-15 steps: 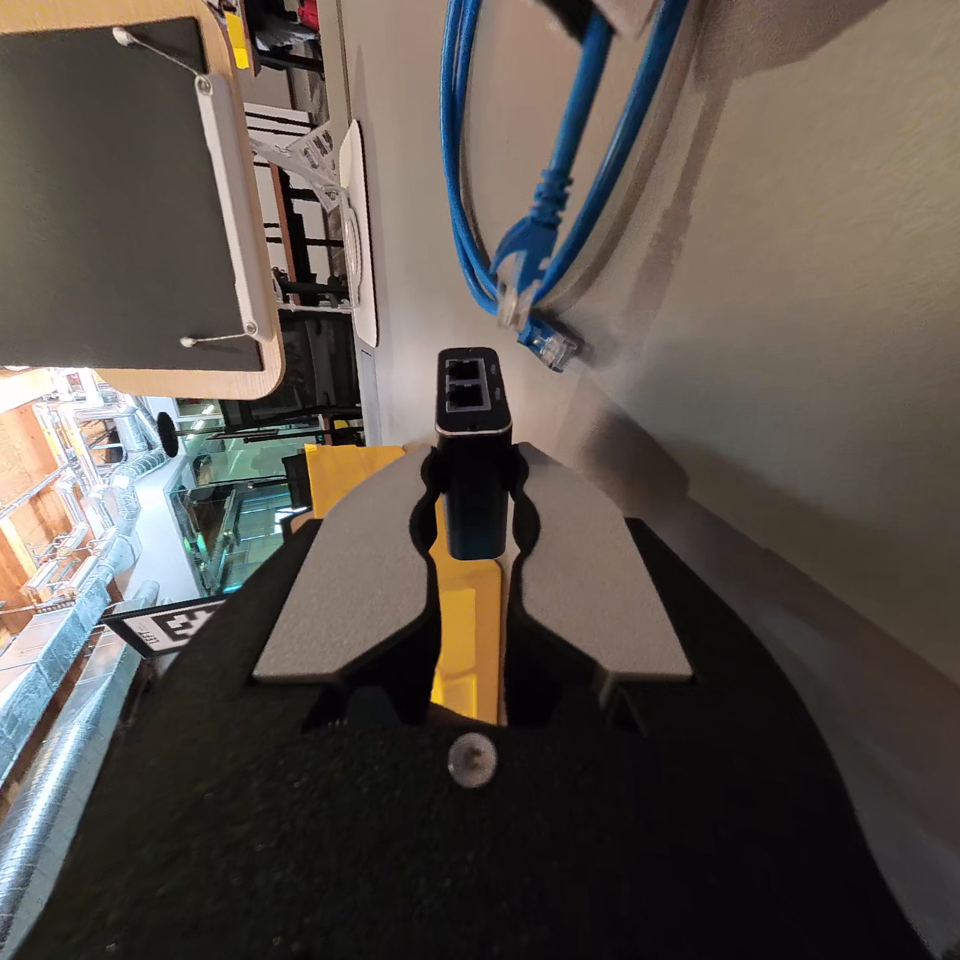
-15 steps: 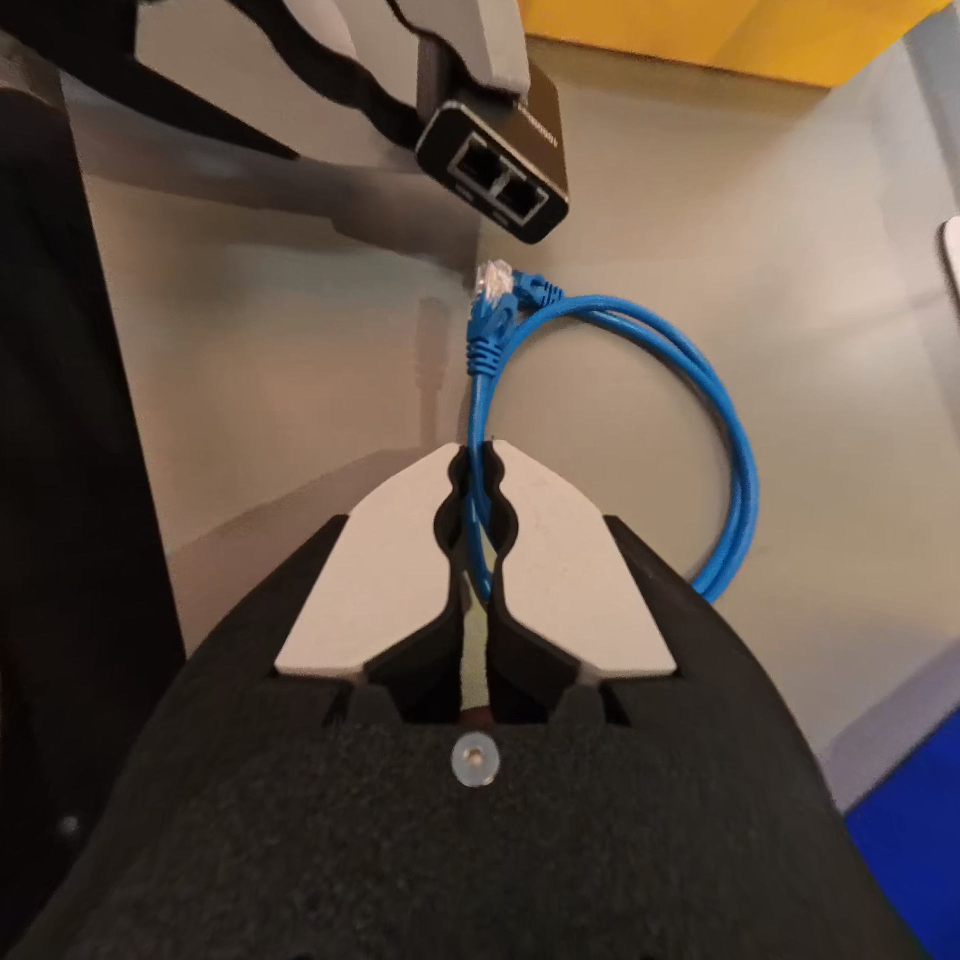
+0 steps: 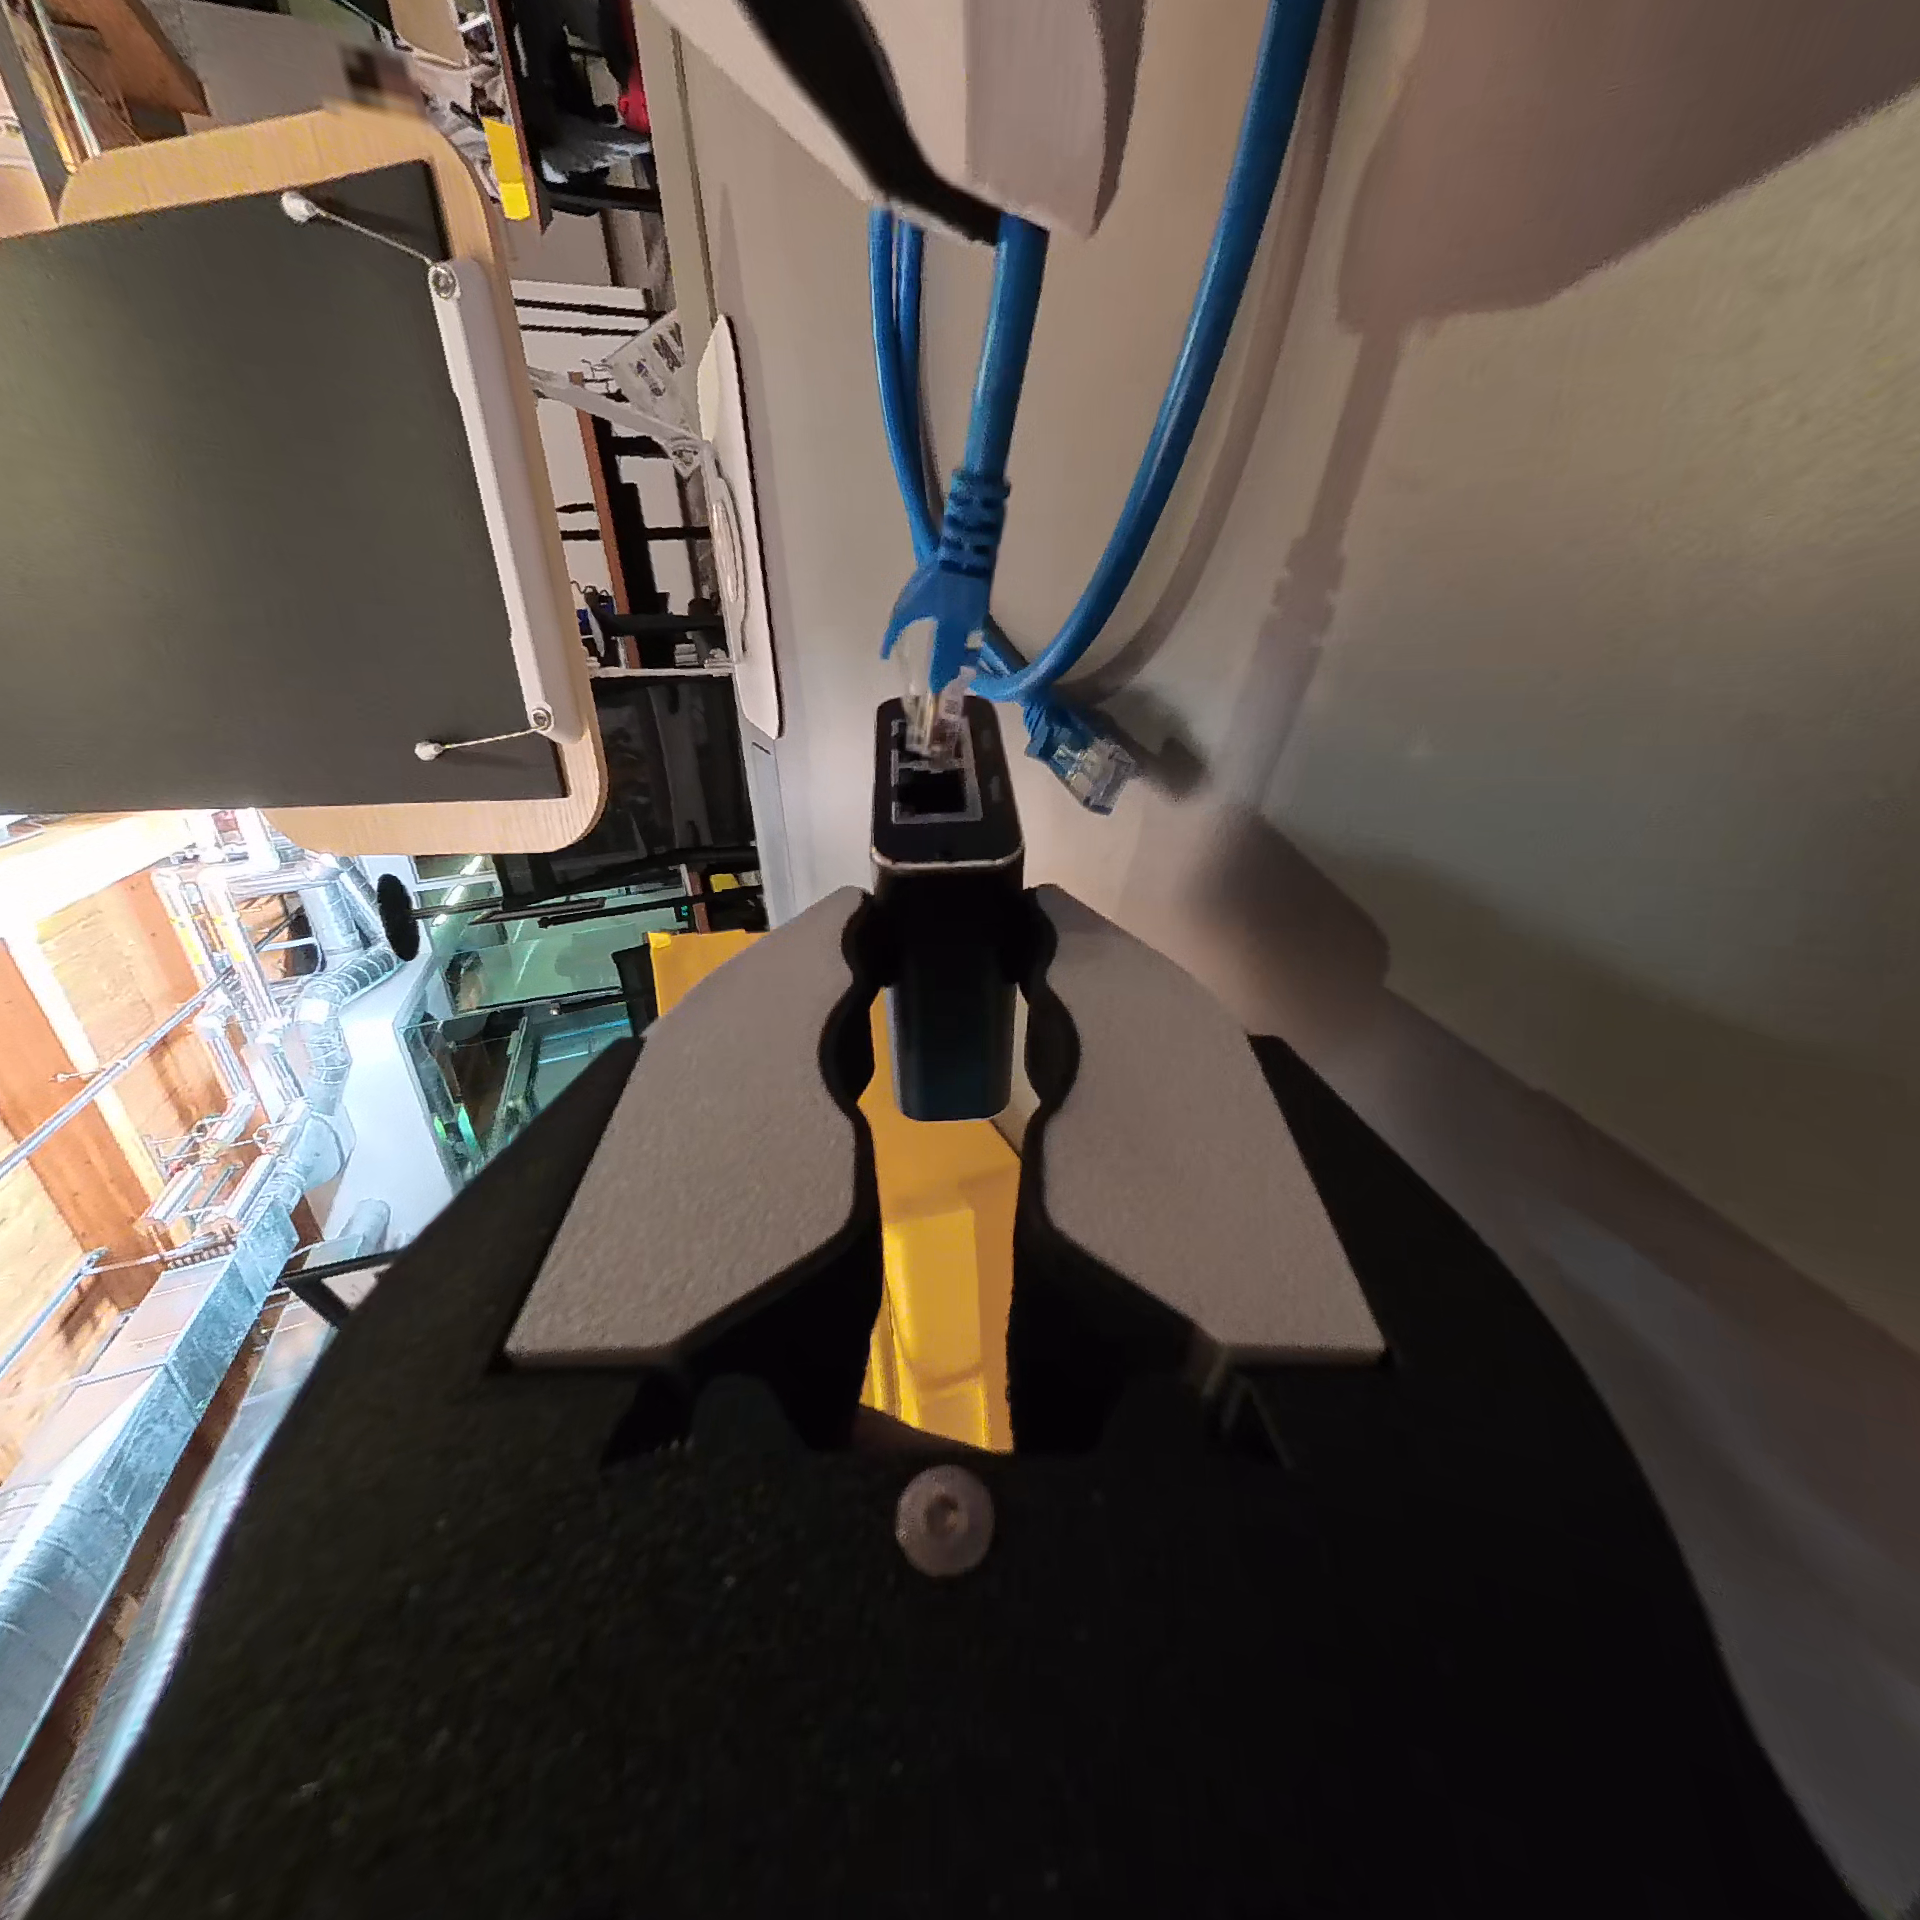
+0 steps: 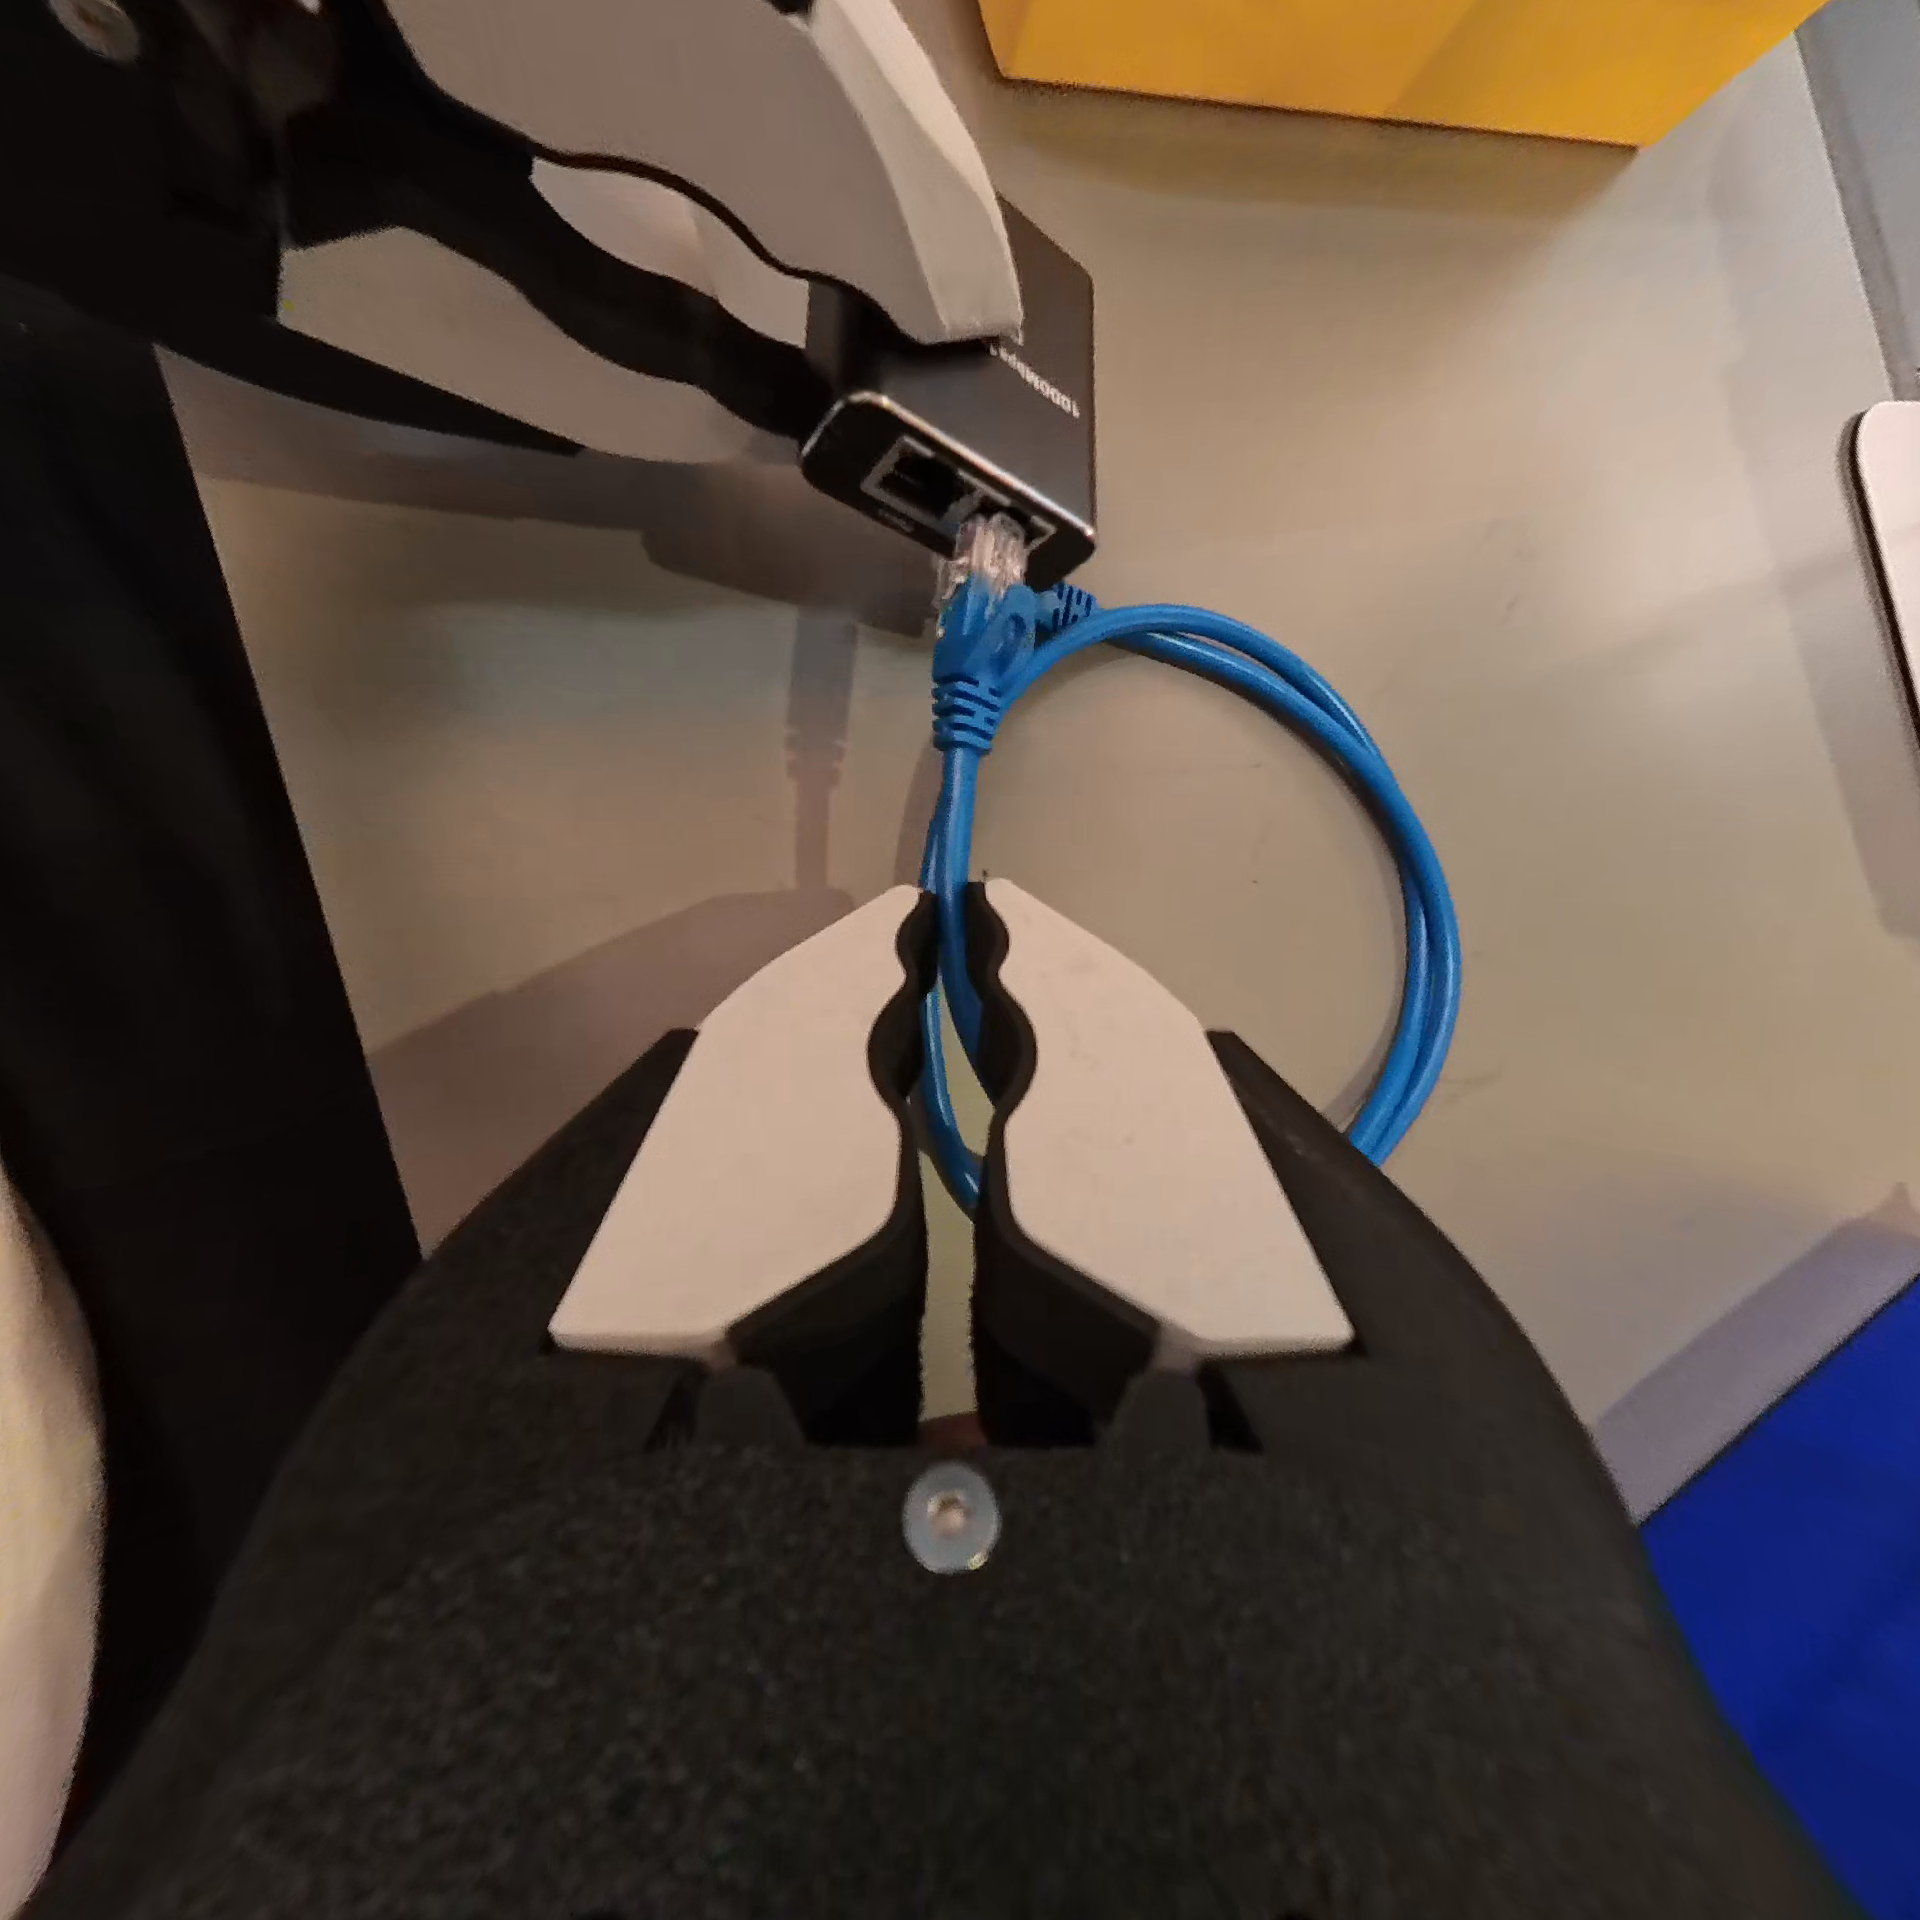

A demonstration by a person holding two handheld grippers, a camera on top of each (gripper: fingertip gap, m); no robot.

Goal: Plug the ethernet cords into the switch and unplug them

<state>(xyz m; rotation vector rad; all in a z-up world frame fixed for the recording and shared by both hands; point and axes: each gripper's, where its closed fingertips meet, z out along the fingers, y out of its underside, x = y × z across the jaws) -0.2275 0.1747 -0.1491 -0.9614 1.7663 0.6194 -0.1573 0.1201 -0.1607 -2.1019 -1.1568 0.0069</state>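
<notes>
Two free things near the switch (image 4: 1039, 384): loose plug (image 3: 1081, 758), yellow box (image 4: 1351, 62).

Glossy black switch (image 3: 943, 821); smooth blue cord (image 4: 1423, 935); matt grey table (image 4: 1455, 582).

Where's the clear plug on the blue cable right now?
In both wrist views, the clear plug sits at the switch's right-hand port, beside the empty port, cable pinched in the right gripper.
</notes>
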